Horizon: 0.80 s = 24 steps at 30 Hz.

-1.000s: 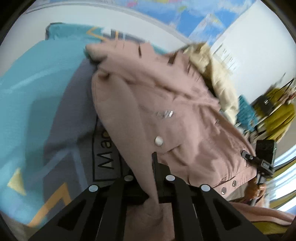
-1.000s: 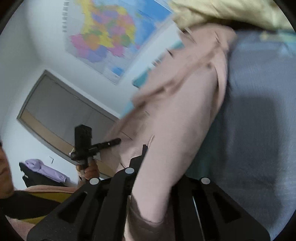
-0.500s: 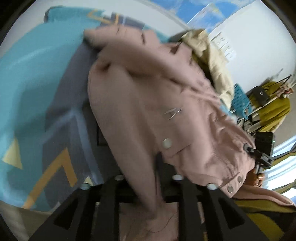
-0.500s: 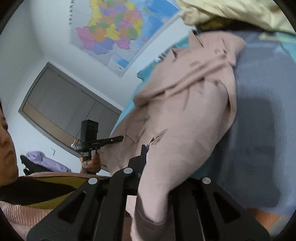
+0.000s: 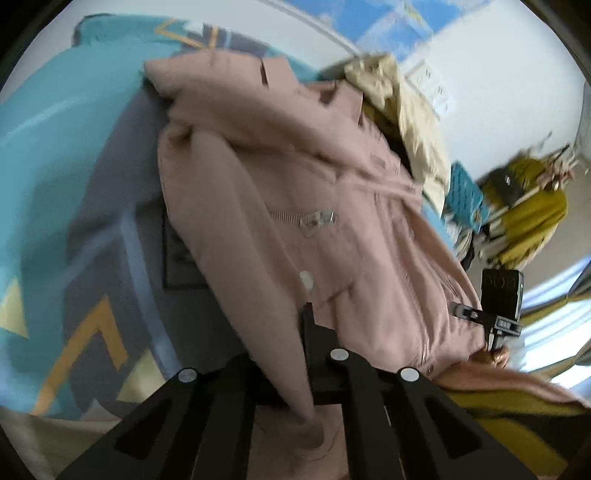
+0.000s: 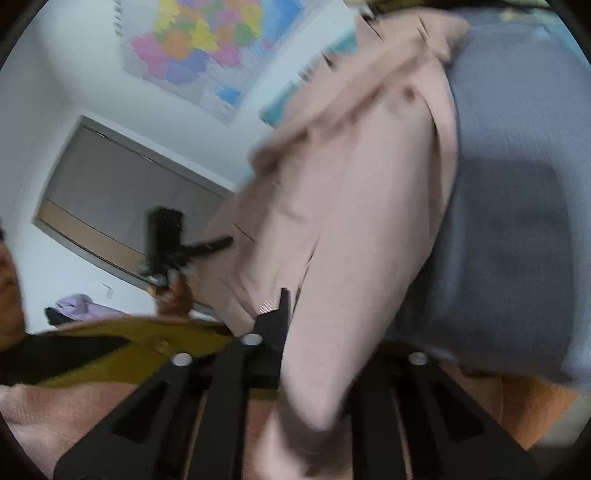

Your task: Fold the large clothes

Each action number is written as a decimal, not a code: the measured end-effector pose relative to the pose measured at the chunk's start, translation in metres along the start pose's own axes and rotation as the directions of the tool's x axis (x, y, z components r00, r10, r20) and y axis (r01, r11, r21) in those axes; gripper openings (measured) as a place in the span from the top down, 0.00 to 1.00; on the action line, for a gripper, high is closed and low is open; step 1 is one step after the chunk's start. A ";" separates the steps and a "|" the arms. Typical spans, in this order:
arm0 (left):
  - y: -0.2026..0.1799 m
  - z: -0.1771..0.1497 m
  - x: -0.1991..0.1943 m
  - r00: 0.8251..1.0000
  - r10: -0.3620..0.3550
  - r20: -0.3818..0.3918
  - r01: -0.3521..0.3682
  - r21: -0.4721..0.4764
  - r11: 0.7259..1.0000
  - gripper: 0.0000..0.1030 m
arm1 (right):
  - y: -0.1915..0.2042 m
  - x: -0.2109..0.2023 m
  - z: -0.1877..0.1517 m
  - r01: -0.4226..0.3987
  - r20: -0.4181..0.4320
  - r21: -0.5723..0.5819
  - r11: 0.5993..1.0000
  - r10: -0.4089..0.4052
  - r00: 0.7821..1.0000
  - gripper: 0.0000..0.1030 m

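No readable text anywhere.
Dark printed box on the bedspread (image 5: pixel 110 206) too blurred to read; wall map (image 6: pixel 199 48) lettering too small.

The pink jacket (image 5: pixel 295 192) is matt woven cloth with shiny metal snaps (image 5: pixel 306 279). The grey bedspread (image 6: pixel 517 155) looks finely ribbed; the wall map (image 6: pixel 199 48) is glossy paper.

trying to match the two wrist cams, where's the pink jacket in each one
Left wrist: the pink jacket fills the centre, a sleeve running down into the left gripper.
Right wrist: the jacket runs from top right to bottom centre, its sleeve in the right gripper.
Shared landmark: the wall map.
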<state>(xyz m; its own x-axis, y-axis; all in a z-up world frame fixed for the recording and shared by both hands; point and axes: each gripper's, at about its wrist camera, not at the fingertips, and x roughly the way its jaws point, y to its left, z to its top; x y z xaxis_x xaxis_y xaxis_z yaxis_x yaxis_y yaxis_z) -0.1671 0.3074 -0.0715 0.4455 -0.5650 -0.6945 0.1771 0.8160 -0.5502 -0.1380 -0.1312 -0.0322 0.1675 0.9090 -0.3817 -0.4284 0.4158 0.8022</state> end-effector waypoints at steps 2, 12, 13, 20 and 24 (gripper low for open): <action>-0.002 0.009 -0.012 0.999 -0.016 0.036 0.016 -0.010 1.000 0.98 | 0.011 -0.007 0.014 -0.010 0.043 -0.033 0.999 0.012 0.999 0.94; -0.002 0.102 -0.054 0.983 -0.031 0.182 0.032 -0.001 0.999 0.97 | 0.031 -0.013 0.136 -0.001 0.207 -0.078 0.997 0.017 0.978 0.93; -0.001 0.111 -0.054 0.983 -0.022 0.182 0.023 0.000 1.000 0.97 | 0.029 -0.009 0.148 0.008 0.211 -0.068 0.998 0.007 0.978 0.93; 0.023 0.188 -0.036 0.988 0.053 0.145 -0.047 -0.045 0.998 0.97 | -0.001 0.003 0.218 0.045 0.242 0.008 0.999 -0.045 0.969 0.93; 0.035 0.215 -0.015 0.991 0.083 0.105 -0.077 -0.066 0.995 0.97 | -0.022 0.013 0.241 0.072 0.244 0.066 0.995 -0.086 0.966 0.93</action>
<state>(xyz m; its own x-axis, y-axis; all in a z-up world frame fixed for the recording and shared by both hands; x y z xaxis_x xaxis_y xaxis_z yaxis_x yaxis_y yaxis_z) 0.0214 0.3709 0.0190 0.5482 -0.4789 -0.6856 0.0844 0.8473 -0.5244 0.0876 -0.1216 0.0561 0.4149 0.8495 -0.3258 -0.3562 0.4812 0.8010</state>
